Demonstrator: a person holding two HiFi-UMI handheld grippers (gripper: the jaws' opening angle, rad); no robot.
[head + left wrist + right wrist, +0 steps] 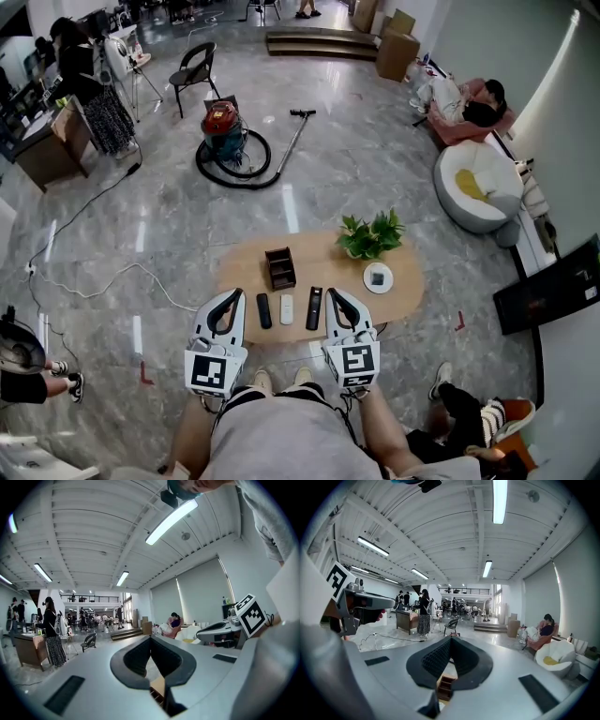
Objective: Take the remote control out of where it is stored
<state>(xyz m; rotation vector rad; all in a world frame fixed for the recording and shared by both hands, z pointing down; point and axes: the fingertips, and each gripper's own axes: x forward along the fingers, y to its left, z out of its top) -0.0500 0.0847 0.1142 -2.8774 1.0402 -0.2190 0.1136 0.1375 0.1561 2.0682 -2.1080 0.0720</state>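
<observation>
My left hand-held gripper (232,298): jaws were together, empty — at the tabletop's (405,292) near edge.
My right hand-held gripper (335,296): likewise closed, empty.
Remotes (287,309): three lay between them.

The head view looked steeply down from high above the tabletop (403,300), with the left tool (232,296) and right tool (335,296) near its lower edge. Each tool view sat close behind its own jaws and faced nearly level across the hall. All three views shared the black chair (194,66).
</observation>
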